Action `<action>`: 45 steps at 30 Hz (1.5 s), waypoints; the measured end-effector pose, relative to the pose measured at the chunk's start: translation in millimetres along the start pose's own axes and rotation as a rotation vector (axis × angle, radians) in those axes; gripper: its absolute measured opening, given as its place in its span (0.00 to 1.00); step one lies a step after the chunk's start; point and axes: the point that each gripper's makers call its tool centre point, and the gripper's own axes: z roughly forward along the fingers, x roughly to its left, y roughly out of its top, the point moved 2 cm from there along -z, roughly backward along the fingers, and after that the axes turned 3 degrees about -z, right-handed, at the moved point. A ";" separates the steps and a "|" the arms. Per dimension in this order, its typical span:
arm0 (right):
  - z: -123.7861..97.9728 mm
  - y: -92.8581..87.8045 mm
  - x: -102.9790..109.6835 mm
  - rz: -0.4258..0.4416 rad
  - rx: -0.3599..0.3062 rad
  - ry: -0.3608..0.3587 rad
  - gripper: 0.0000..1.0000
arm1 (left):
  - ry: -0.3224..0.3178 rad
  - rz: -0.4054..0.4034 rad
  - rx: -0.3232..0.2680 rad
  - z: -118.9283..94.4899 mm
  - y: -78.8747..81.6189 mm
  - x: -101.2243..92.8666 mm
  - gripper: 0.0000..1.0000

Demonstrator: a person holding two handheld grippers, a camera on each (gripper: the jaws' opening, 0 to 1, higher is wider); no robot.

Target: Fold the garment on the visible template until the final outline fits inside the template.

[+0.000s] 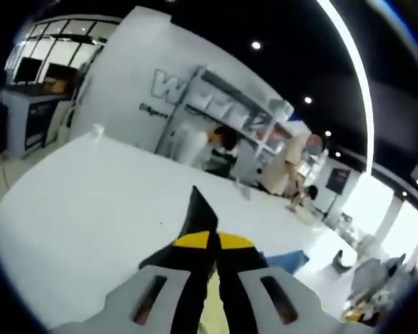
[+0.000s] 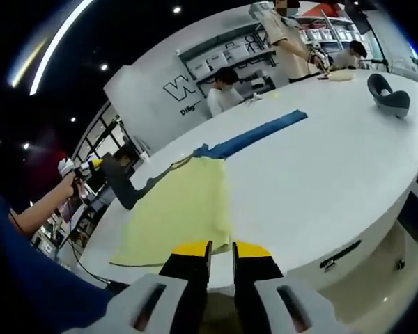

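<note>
Right gripper view: right tongs (image 2: 221, 252) slightly parted, empty, over near table (image 2: 334, 160) edge, just short of yellow garment (image 2: 177, 212) hem. Left tongs (image 2: 118, 182) pinching dark strip at garment's far-left corner. Lift evenly, fold toward blue template strip (image 2: 254, 137), keep edges aligned.

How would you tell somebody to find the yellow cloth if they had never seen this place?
Start with the big round white table. Near its edge, just ahead of the right gripper, lies the yellow cloth, spread flat. A blue strip runs away from its far corner, and the left gripper holds the far left corner. It is the only pale yellow thing on the white top.
</note>
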 end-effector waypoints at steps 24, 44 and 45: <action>-1.7 -9.0 -35.6 0.063 -0.007 0.023 0.04 | -0.250 0.192 0.177 33.2 -72.7 -155.4 0.00; 1.8 -8.9 -43.0 0.085 0.001 0.029 0.02 | -0.400 0.326 0.295 -1.5 -182.1 -204.3 0.00; 1.7 -9.2 -43.2 0.085 0.001 0.029 0.02 | -0.399 0.340 0.295 -1.5 -185.0 -204.0 0.00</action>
